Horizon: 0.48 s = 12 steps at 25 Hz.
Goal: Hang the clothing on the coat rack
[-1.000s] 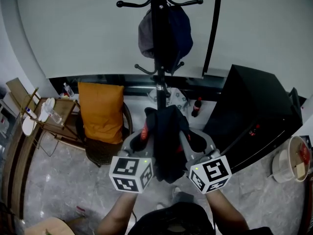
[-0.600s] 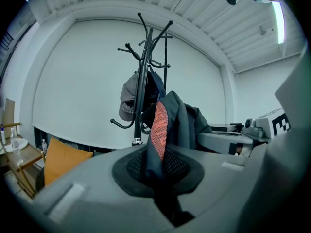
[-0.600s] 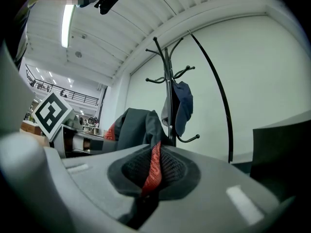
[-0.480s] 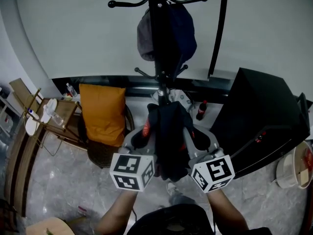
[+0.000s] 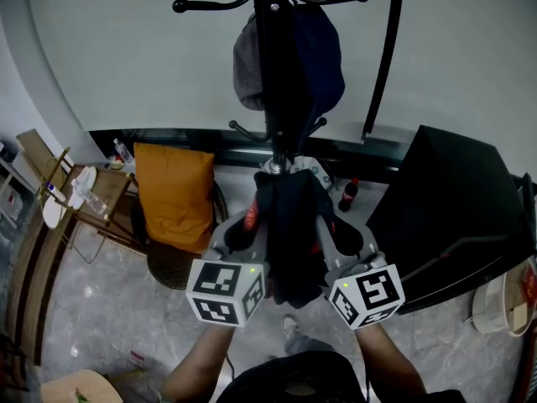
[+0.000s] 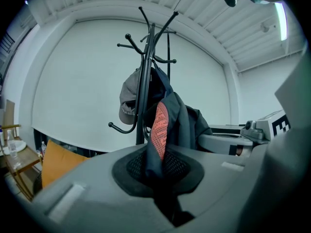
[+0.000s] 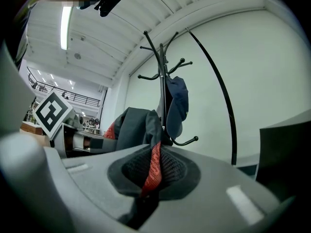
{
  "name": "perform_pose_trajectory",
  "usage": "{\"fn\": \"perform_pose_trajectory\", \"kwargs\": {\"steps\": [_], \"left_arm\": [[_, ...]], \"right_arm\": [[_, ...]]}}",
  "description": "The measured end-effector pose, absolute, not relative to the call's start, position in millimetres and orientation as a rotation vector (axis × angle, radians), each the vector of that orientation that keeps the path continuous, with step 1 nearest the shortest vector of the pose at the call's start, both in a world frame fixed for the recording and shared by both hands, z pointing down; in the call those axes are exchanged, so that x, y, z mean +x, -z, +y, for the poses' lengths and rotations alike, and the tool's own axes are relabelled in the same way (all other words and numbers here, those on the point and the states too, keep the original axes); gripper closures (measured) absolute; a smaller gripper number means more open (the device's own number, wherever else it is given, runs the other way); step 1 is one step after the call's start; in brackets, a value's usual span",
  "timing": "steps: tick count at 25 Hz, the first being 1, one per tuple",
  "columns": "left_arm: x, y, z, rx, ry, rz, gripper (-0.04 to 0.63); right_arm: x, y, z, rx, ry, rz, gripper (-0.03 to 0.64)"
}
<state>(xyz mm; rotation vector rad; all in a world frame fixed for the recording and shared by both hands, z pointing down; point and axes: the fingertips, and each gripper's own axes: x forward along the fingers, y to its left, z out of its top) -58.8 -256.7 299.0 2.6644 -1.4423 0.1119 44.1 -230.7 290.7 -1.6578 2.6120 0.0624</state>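
"How far along is this, would you say?"

"The hanging isn't done yet, as far as I can judge. The left gripper (image 5: pixel 242 235) is pinching one side of the dark garment (image 5: pixel 289 250), with its jaws closing on the cloth and an orange-red strip. The garment is bunching up between the two grippers. The right gripper (image 5: pixel 333 240) is clamping the other side, and a red band is running through its jaws."

"And the coat rack (image 5: pixel 267 99)?"

"It's standing just ahead of both grippers and rising well above them. The top of the garment is sitting close to the pole, but I can't tell whether it's touching. Nothing of it is resting on a hook."

"So what's left?"

"Probably raising it, catching it on a free hook and letting go with both grippers."

"Are you counting anything else?"

"Yes. Going left to right, I'm seeing two grippers, one garment between them and one rack beyond them. Two caps are hanging on the rack, a grey cap (image 5: pixel 245 65) left of the pole and a navy cap (image 5: pixel 323 57) right of it."
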Motion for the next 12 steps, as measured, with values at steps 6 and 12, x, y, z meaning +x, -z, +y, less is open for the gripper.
{"fn": "perform_pose_trajectory", "kwargs": {"steps": [6,12], "left_arm": [[-54,-301,-277,2.647,-0.105,-1.461,0.569],[-53,-305,-294,2.63,-0.114,-1.48,0.569]], "right_arm": [[48,-294,-252,-1.638,-0.054,2.634,0.588],[48,-299,-270,-1.614,-0.04,2.656,0.588]]}}
